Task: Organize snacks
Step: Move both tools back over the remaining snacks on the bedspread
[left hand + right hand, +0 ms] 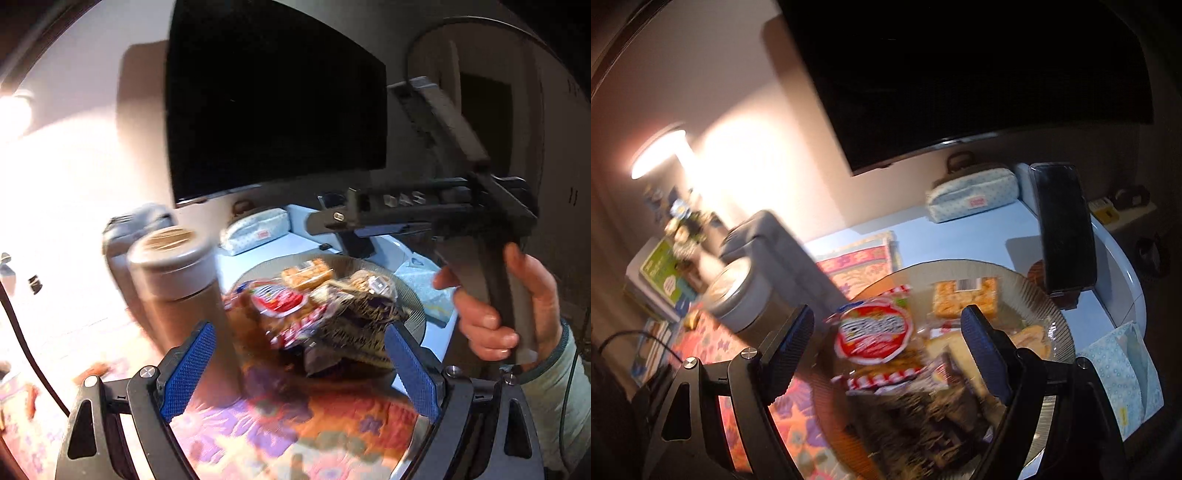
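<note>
Floral tablecloth [295, 424] below, both tools [299, 373] [894, 354] spread above snack plate [1049, 295].

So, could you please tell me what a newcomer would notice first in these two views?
Probably the heap of bright snack packets on the ribbed glass plate, led by the red and white packet, right ahead of both open grippers: left gripper, right gripper. Next, the big dark screen on the wall above, and the glaring lamp at far left.

Beige wall [746, 74] behind the desk, washed bright at left by a lit lamp [659, 153]. Large dark monitor [273, 99] hangs over a pale blue desk surface [967, 240]. Floral orange-and-purple cloth [295, 424] covers the near side; both views motion-blurred.
</note>
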The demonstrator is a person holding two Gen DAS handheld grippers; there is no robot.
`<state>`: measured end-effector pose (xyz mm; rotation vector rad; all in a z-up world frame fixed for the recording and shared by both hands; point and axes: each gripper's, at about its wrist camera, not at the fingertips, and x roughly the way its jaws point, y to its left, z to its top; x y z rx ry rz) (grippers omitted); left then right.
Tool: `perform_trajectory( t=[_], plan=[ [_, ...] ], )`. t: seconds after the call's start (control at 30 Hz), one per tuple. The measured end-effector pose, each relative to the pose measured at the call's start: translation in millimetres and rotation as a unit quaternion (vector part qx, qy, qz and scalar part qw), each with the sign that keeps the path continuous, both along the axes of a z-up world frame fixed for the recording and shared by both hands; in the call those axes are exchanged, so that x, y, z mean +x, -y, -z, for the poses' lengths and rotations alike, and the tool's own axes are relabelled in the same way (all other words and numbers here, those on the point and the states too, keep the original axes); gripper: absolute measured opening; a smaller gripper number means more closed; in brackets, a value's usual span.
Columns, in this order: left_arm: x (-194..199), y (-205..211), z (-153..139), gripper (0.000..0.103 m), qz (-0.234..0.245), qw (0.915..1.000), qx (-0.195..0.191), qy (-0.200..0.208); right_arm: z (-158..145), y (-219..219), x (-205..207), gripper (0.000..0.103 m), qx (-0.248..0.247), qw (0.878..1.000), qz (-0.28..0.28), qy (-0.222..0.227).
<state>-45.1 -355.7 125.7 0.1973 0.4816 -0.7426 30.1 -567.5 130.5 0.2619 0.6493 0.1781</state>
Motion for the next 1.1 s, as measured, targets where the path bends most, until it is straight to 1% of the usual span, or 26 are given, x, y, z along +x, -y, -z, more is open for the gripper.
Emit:
perform_trajectory(
  t=[0.07, 0.2, 0.3, 0.37, 0.47, 0.57, 0.67, 0.77, 0.83, 0.9, 0.97, 1.0, 1.1],
  plan=[
    [-5.1, -23.1, -1.2, 0.091, -0.017, 0.9998, 0.004, 0.005, -1.9, -21.7, -11.6, 0.082, -0.020, 1.000, -0.016, 0.003],
    [-4.6, -75.8, 3.6, 0.091, -0.075, 0.9969, 0.023, 0.014, 0.8, -57.2, -27.6, 0.082, -0.028, 0.998, -0.055, 0.007],
    [-2.3, -121.9, 10.2, 0.091, -0.127, 0.9912, 0.034, 0.013, 2.2, -89.6, -34.0, 0.082, -0.037, 0.995, -0.092, 0.010],
    [1.4, -157.8, 12.7, 0.091, -0.168, 0.9852, 0.035, 0.008, 2.3, -116.3, -33.7, 0.082, -0.047, 0.992, -0.118, 0.009],
    [5.7, -213.8, 16.3, 0.091, -0.225, 0.9741, 0.020, -0.003, 3.9, -154.0, -31.3, 0.082, -0.059, 0.986, -0.156, 0.007],
    [8.4, -265.4, 19.1, 0.091, -0.279, 0.9602, 0.009, -0.011, 11.5, -198.1, -21.3, 0.082, -0.078, 0.978, -0.193, -0.003],
    [7.9, -308.9, 26.6, 0.091, -0.317, 0.9484, -0.007, -0.017, 23.8, -239.2, -10.5, 0.082, -0.089, 0.970, -0.223, -0.019],
    [13.1, -347.0, 36.4, 0.091, -0.350, 0.9361, -0.020, -0.028, 36.3, -278.8, 5.5, 0.082, -0.102, 0.966, -0.235, -0.024],
    [26.3, -368.0, 44.8, 0.091, -0.371, 0.9274, -0.024, -0.044, 44.0, -302.8, 17.4, 0.082, -0.111, 0.963, -0.242, -0.031],
    [45.7, -385.4, 53.3, 0.091, -0.390, 0.9186, -0.024, -0.060, 51.6, -327.9, 30.9, 0.082, -0.108, 0.958, -0.262, -0.045],
    [65.5, -403.5, 61.8, 0.091, -0.402, 0.9121, -0.027, -0.077, 59.8, -354.5, 47.2, 0.082, -0.104, 0.954, -0.276, -0.056],
    [77.1, -412.0, 66.0, 0.091, -0.405, 0.9095, -0.030, -0.087, 63.3, -365.2, 54.1, 0.082, -0.107, 0.953, -0.279, -0.057],
    [117.7, -439.4, 80.9, 0.091, -0.426, 0.8949, -0.044, -0.124, 75.6, -394.7, 80.3, 0.082, -0.114, 0.951, -0.279, -0.063]
  ],
)
